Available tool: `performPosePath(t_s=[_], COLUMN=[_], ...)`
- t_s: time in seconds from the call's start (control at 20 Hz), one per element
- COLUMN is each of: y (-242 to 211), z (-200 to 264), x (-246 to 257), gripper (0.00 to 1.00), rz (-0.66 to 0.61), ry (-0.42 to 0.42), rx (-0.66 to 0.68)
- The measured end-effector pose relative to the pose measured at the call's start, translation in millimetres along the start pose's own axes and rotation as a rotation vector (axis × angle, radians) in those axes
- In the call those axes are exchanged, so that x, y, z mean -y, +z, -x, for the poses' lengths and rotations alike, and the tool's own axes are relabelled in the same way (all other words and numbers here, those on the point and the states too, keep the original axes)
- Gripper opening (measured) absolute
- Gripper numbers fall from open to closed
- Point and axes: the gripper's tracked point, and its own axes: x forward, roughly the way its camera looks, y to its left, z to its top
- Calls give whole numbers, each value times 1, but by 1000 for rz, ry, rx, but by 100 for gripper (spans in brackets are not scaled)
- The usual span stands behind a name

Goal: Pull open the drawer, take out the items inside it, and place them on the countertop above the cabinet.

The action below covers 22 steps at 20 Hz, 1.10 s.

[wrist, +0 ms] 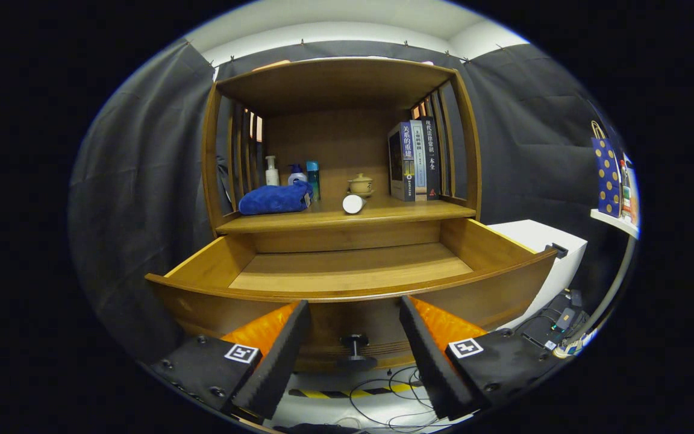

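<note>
The wooden drawer [347, 271] stands pulled out toward me, and its bare floor shows nothing lying in it. Its dark knob [354, 345] sits on the front panel, between my fingers and a little beyond them. My gripper [354, 310] is open, its fingers apart in front of the drawer front with nothing held. On the countertop [383, 212] above the drawer lie a folded blue towel [276, 199] and a white cylinder [353, 204] on its side. Behind them stand a white pump bottle [271, 171], a blue bottle [296, 175], a teal bottle [313, 178] and a small lidded pot [360, 184].
Books [414, 160] stand upright at the right of the countertop, under the cabinet's top shelf [335, 78]. A white box [549, 247] sits right of the drawer. Cables [377, 398] and striped tape lie on the floor below. A dotted blue bag [607, 175] stands on a shelf far right.
</note>
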Motion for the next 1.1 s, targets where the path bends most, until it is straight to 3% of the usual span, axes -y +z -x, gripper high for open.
performPosePath(t_s=[0.45, 1.1], y=[6, 35], z=[-19, -103], x=[8, 0], gripper=[98, 97], rz=[-53, -14], ry=[-7, -28], rx=[-13, -22])
